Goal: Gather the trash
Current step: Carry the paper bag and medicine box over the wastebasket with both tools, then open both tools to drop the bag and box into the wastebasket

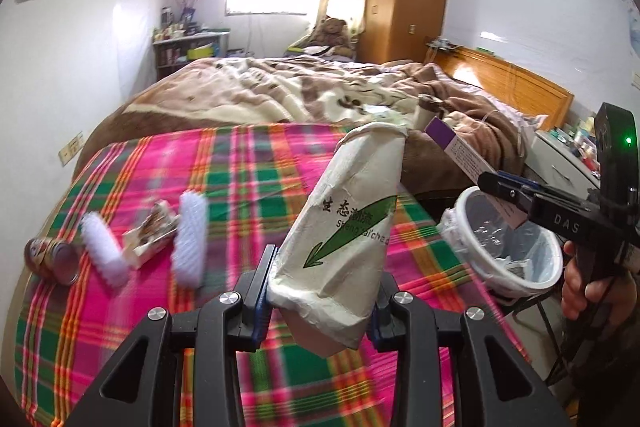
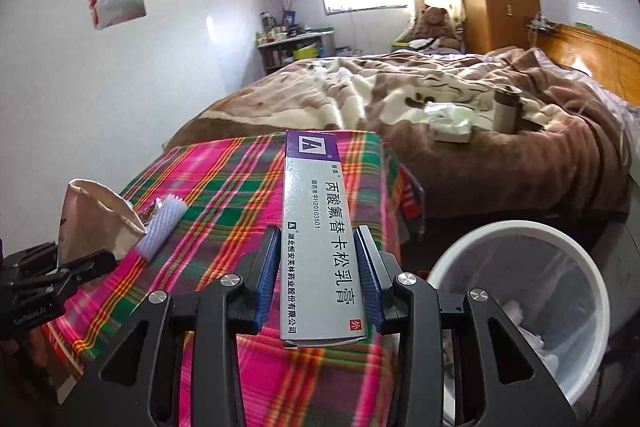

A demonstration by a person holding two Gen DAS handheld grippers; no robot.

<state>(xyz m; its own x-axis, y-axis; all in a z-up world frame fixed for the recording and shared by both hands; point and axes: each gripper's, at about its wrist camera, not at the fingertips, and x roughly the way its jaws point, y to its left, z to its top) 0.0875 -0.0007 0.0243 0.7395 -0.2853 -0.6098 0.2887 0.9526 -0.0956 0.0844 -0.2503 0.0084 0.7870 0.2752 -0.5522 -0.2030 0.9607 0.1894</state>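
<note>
My left gripper [image 1: 322, 287] is shut on a crumpled cream paper bag [image 1: 348, 227] with a green arrow, held up over the plaid cloth [image 1: 240, 171]. The same paper bag [image 2: 96, 223] and left gripper [image 2: 86, 265] show at the left of the right wrist view. My right gripper [image 2: 318, 275] is shut on a long grey and purple medicine box [image 2: 316, 239], held just left of the white lined trash bin [image 2: 472, 247]. In the left wrist view that right gripper [image 1: 496, 187] holds the medicine box [image 1: 460, 151] above the trash bin [image 1: 468, 247] at the right.
On the plaid cloth lie two white spiky rollers [image 1: 104, 251] [image 1: 190, 239], a torn wrapper [image 1: 150, 235] and a tin can [image 1: 52, 255]. A bed with a brown blanket [image 2: 400, 95] lies behind, with a tissue pack [image 2: 450, 125] and a cup [image 2: 506, 107] on it.
</note>
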